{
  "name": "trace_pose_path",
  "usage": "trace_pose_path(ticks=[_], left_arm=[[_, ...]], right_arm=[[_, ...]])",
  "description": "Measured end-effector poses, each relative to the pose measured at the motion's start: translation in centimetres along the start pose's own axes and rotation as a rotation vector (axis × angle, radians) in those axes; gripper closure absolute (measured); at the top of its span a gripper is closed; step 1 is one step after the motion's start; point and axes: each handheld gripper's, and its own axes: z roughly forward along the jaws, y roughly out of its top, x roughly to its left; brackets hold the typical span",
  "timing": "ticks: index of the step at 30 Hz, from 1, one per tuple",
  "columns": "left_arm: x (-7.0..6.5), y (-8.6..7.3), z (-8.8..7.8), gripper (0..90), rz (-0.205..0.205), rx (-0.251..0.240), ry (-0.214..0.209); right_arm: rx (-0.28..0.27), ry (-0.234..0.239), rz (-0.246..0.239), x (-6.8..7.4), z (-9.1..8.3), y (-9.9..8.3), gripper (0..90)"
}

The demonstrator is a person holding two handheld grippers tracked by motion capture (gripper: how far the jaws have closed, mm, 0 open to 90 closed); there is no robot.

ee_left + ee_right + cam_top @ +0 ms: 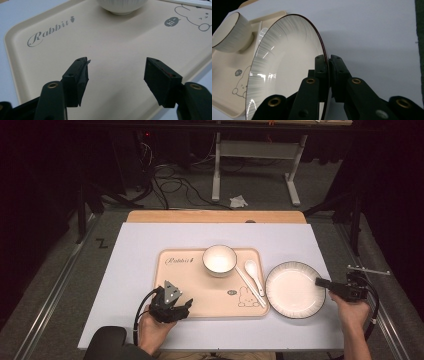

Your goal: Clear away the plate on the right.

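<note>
While the right gripper (328, 62) pinches the plate's (294, 289) right rim between its pressed-together jaws, the plate sits on the white mat (140, 240), just right of the tray (172, 272). On the tray stand a bowl (219, 260) and a spoon (252, 272). At the tray's near edge, the left gripper (116, 72) hangs with jaws spread wide, nothing between them

bowl (219, 259) and spoon (253, 274) crowd tray's (172, 272) far half
</note>
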Motion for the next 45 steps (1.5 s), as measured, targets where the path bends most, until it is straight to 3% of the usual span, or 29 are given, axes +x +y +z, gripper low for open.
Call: trace_pose_path(ticks=[5, 9, 14, 24, 27, 31, 34, 40, 45], left_arm=[[-0.2, 0.1, 0.1, 34.8, 0.026, -0.014, -0.009], [-0.3, 0.4, 0.0, 36.4, 0.026, -0.018, -0.019], [-0.3, 0.6, 0.1, 36.8, 0.017, -0.023, -0.036], [-0.3, 0.9, 1.1, 36.6, 0.013, -0.028, -0.093], [-0.9, 1.1, 1.1, 36.1, 0.056, -0.040, -0.092], [-1.1, 1.2, 1.1, 36.5, 0.073, -0.059, -0.103], [-1.2, 1.3, 1.5, 39.2, 0.075, -0.042, -0.137], [-1.5, 1.5, 1.8, 38.2, 0.063, -0.029, -0.162], [-1.2, 1.5, 1.9, 39.7, 0.052, -0.037, -0.185]], right_arm=[[-0.018, 0.008, -0.017, 0.3, -0.3, 0.0, 86.1], [-0.027, 0.011, -0.019, 0.5, -0.6, -0.1, 85.9], [-0.034, 0.075, 0.000, 0.2, -0.8, -0.5, 85.3], [-0.070, 0.093, 0.002, 0.5, -2.0, -1.0, 85.5], [-0.077, 0.099, -0.002, 0.8, -2.3, -1.2, 85.4], [-0.082, 0.101, -0.010, 1.0, -2.6, -1.4, 85.4], [-0.088, 0.109, -0.008, 1.2, -2.8, -1.5, 85.4], [-0.097, 0.134, -0.018, 1.8, -2.9, -1.5, 85.4], [-0.081, 0.155, -0.052, 3.1, -2.3, -1.3, 85.3]])
